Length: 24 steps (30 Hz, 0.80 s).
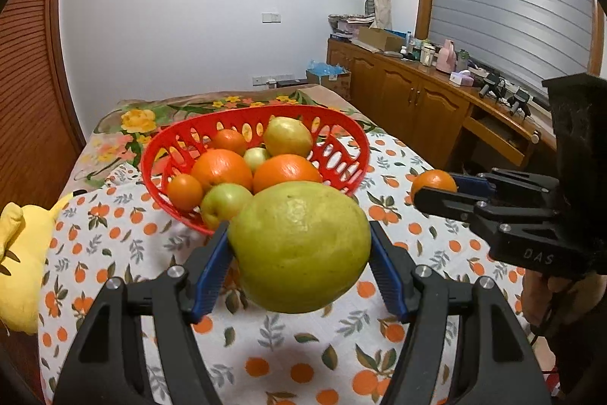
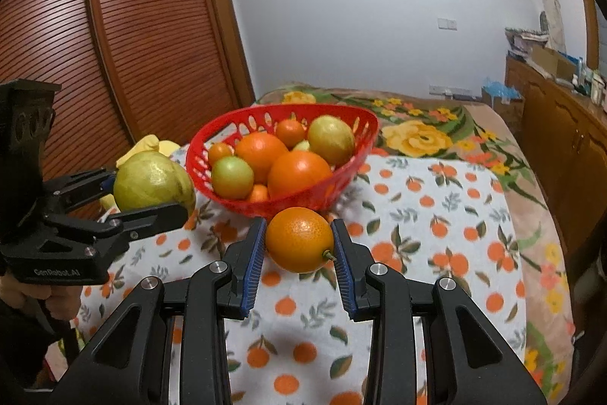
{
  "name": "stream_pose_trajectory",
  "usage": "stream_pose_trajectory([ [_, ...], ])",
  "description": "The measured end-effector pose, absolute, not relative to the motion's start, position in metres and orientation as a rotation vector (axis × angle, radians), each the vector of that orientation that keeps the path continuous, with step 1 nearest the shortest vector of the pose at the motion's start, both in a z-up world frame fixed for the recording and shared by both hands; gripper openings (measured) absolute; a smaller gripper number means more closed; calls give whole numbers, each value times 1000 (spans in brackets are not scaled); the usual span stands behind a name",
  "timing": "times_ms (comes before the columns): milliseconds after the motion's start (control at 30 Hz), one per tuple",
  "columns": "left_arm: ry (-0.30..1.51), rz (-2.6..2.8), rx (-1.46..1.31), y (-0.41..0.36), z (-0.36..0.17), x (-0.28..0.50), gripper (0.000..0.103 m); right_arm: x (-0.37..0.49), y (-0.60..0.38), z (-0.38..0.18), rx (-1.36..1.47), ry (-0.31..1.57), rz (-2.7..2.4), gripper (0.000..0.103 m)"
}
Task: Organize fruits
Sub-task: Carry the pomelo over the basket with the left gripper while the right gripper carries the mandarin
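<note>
just short of the red basket (image 1: 343, 160), on its near side, two hand-held tools hang above the patterned cloth (image 1: 125, 241) that covers the bed, each carrying fruit. on the left, the left tool (image 1: 299, 253) is clamped on a large green-yellow pear-shaped fruit (image 1: 299, 247), its blue pads (image 1: 212, 272) pressing both flanks. the fruit's long axis runs roughly across the tool, its narrower end toward the left pad. it is lifted clear of the cloth, and the basket's near rim lies straight ahead of it, close behind. further right, the right tool (image 2: 297, 247) is clamped on a small orange (image 2: 299, 240), stem nub toward its right pad. this too is raised off the cloth, with the basket directly ahead and slightly left of it. inside the basket lie several oranges, small green fruits and one yellow-green fruit, heaped toward the near side. both tools look about equally near the basket; the orange seems the easier fit, as the big fruit likely needs the open space at the back.
</note>
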<state>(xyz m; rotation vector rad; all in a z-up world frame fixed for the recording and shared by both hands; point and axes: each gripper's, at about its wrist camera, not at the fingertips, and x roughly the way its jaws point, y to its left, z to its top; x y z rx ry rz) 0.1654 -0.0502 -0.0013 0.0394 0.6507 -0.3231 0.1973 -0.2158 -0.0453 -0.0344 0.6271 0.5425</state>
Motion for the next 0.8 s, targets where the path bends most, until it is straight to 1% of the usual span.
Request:
stream_pose_trajectory([
  [433, 694, -307, 50, -57, -13, 215, 68, 228, -211, -33, -45, 608, 547, 34],
  [800, 717, -306, 48, -59, -19, 232, 68, 241, -209, -34, -53, 619, 542, 34],
])
